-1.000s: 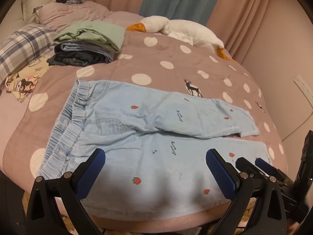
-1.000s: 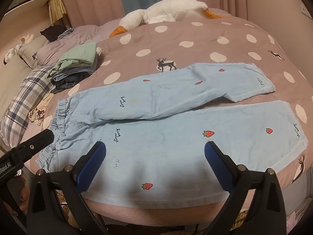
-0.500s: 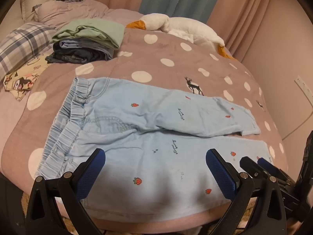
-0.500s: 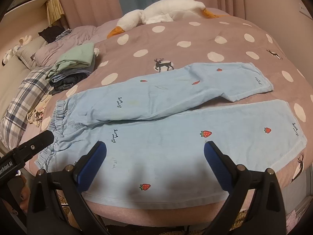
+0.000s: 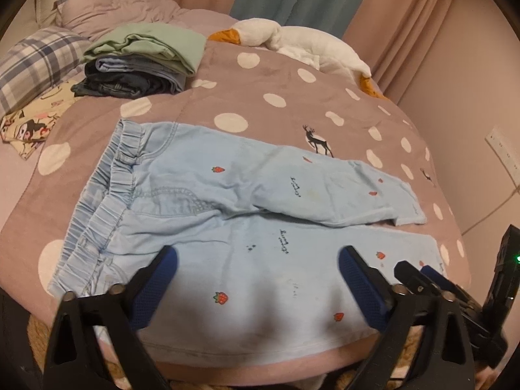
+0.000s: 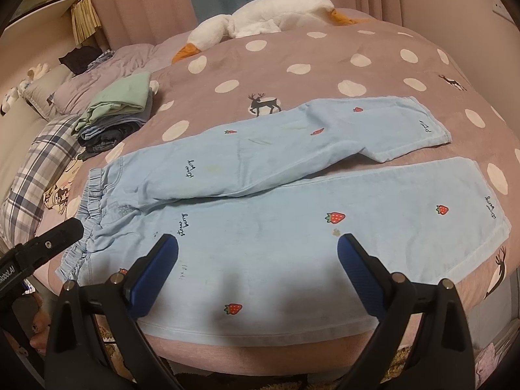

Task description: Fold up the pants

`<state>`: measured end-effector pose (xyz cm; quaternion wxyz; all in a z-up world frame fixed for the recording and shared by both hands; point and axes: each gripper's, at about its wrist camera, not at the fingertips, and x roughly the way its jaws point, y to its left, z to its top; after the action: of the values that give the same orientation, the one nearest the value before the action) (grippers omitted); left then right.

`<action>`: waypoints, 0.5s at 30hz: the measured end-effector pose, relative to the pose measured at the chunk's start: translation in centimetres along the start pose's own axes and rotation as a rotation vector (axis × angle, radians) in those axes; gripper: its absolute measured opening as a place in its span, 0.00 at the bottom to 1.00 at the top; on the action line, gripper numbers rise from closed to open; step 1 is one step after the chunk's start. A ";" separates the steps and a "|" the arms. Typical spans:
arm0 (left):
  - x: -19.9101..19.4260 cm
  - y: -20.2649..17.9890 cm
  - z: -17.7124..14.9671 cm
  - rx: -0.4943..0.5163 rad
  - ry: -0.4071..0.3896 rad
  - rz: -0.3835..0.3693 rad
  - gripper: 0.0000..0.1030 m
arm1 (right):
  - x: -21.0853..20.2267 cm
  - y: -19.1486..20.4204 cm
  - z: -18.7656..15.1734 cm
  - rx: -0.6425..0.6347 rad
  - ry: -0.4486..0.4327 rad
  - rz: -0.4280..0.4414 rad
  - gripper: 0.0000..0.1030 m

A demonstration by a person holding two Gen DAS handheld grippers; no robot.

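We find the bed [image 6: 325, 65] carrying the pants [image 6: 292, 227] spread flat, waistband at nine o'clock, hems at three, unfolded. At ten o'clock sits a stack [image 5: 139, 61] of folded clothes. No containers present. Our left gripper [image 5: 258, 260] has just narrowed slightly, fingers apart, nothing between them. The right gripper [image 6: 258, 256] stands wide, empty. We judge grasping imminent.

Both wrist views look steeply down from the bed's [image 5: 292, 74] near edge, left camera over the waistband end, sharing the pants [image 6: 292, 227].
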<state>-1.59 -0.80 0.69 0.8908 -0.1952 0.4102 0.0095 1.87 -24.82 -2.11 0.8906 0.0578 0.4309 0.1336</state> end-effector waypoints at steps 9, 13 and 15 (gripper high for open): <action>0.5 0.1 0.1 -0.013 0.017 -0.003 0.93 | -0.2 -0.6 0.1 0.009 -0.010 -0.013 0.95; 0.7 0.1 0.3 -0.004 0.020 0.017 0.93 | -0.3 -0.8 0.1 0.020 -0.012 -0.007 0.95; 0.8 0.1 0.4 -0.004 0.027 0.013 0.93 | -0.2 -0.9 0.1 0.021 -0.009 -0.003 0.95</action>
<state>-0.83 -0.74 0.32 0.8848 -0.1943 0.4233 0.0134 1.98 -25.73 -2.08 0.8921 0.0672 0.4282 0.1274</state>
